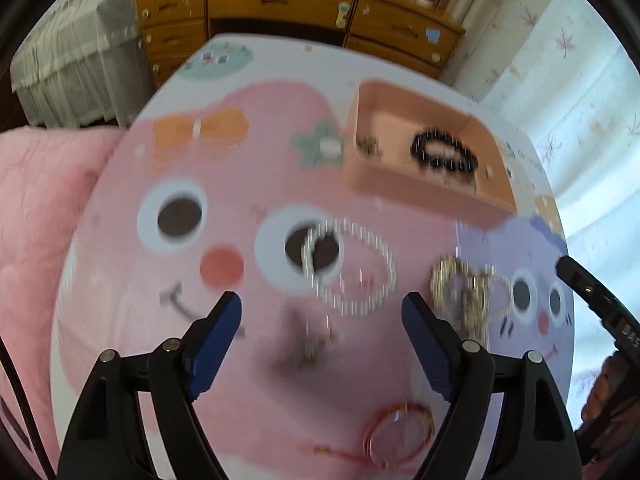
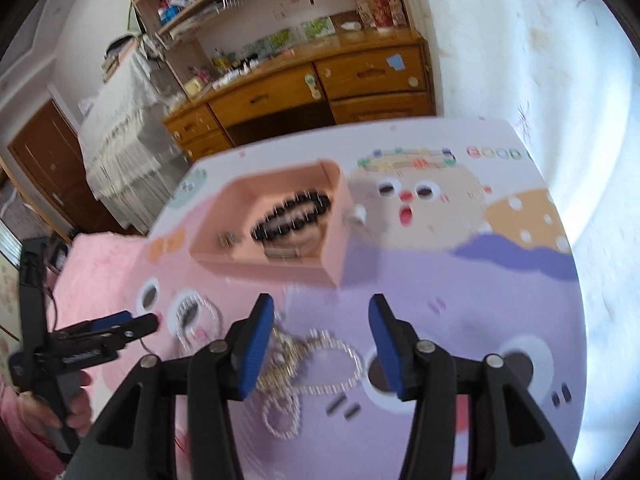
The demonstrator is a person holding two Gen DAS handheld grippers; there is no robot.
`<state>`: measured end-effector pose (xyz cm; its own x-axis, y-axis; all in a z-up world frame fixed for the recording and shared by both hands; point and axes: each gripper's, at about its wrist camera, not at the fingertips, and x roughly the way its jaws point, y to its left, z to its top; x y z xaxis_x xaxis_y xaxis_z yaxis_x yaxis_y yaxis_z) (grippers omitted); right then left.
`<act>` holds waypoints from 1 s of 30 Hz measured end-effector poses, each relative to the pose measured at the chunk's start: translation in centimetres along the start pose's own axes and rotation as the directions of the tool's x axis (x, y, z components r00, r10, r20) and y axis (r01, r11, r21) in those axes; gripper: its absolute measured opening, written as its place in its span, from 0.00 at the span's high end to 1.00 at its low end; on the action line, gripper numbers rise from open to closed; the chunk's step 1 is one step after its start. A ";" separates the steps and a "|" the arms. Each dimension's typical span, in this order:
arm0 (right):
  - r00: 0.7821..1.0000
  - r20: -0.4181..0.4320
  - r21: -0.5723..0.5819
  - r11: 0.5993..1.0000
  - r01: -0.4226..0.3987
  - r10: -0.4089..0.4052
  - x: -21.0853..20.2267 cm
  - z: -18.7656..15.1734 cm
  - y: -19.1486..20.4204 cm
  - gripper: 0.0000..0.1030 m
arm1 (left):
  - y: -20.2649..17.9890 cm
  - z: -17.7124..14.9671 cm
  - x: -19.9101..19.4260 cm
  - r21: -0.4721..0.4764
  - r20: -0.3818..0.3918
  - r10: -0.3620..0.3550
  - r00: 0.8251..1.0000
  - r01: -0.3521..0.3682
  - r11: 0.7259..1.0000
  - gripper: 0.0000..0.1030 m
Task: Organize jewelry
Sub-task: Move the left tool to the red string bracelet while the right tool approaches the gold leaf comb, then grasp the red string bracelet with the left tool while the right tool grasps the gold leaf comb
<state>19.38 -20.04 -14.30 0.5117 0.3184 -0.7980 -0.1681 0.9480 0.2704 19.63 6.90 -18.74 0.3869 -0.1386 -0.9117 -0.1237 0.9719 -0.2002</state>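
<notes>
Your pearl strand (image 1: 352, 268) lies on the cartoon-printed table (image 1: 248, 184) as a loose loop, its long axis running from far left to near right in the left wrist view. Just right of it sits a tangled gold and pearl heap (image 1: 468, 288), with no clear direction to it. A red bangle (image 1: 400, 432) lies flat nearer you, and a small blurred piece (image 1: 310, 344) lies between the blue pads; what it is cannot be told.

The peach tray (image 1: 420, 196) stands on the far side of the table, its long side running left to right. In it lies a black bead bracelet (image 1: 444, 152), stretched along the tray's length, with a small metallic piece (image 1: 368, 146) at the left end and something brownish under the bracelet.

Your left gripper (image 1: 322, 312) tilts steeply down over the table, jaws spread wide and gripping nothing, just near of the pearl strand. Your right gripper (image 2: 322, 320) points down at the tangled heap, jaws apart and empty, the heap beneath and just beside its left pad. No pad touches the jewelry.
</notes>
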 end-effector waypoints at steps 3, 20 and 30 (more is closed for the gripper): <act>0.998 -0.054 -0.049 0.999 0.024 -0.027 0.5 -1.6 0.6 0.45 | -0.3 -2.1 0.0 0.014 -0.054 -0.037 0.998 0.037 0.999 0.20; 0.988 -0.120 -0.530 0.848 0.017 -0.095 1.2 -7.9 6.3 0.36 | -6.5 -9.7 -0.7 0.359 -0.143 -0.055 0.988 0.103 0.928 0.20; 0.998 -0.063 -0.507 0.862 -0.027 -0.006 2.7 -6.9 6.7 0.29 | -8.3 -10.7 0.5 0.424 -0.126 -0.011 0.992 0.064 0.904 0.20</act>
<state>13.82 -12.75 -18.37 0.4583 0.3126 -0.8320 -0.5858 0.8103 -0.0182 11.04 -3.32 -21.40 0.2703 -0.1725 -0.9472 0.3000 0.9499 -0.0873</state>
